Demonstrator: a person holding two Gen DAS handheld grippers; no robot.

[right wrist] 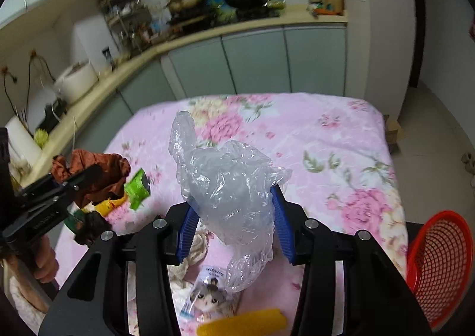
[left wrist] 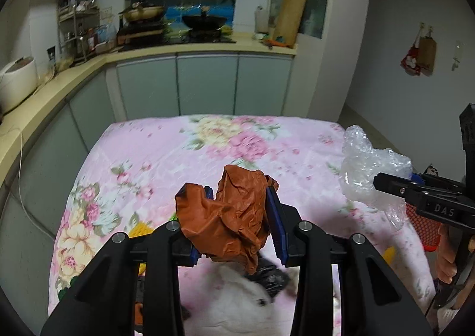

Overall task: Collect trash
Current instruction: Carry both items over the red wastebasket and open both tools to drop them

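Left gripper [left wrist: 242, 208] clamps crumpled brown paper [left wrist: 228, 217]; right gripper [right wrist: 234, 224] pinches clear plastic bag [right wrist: 228, 187]. Both raised off floral surface [right wrist: 326, 140], likely bound for red basket [right wrist: 439, 261].

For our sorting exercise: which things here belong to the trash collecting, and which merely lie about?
Job:
brown crumpled wrapper
clear plastic bag
green packet
red basket

Lying about:
wok
rice cooker
cutting board
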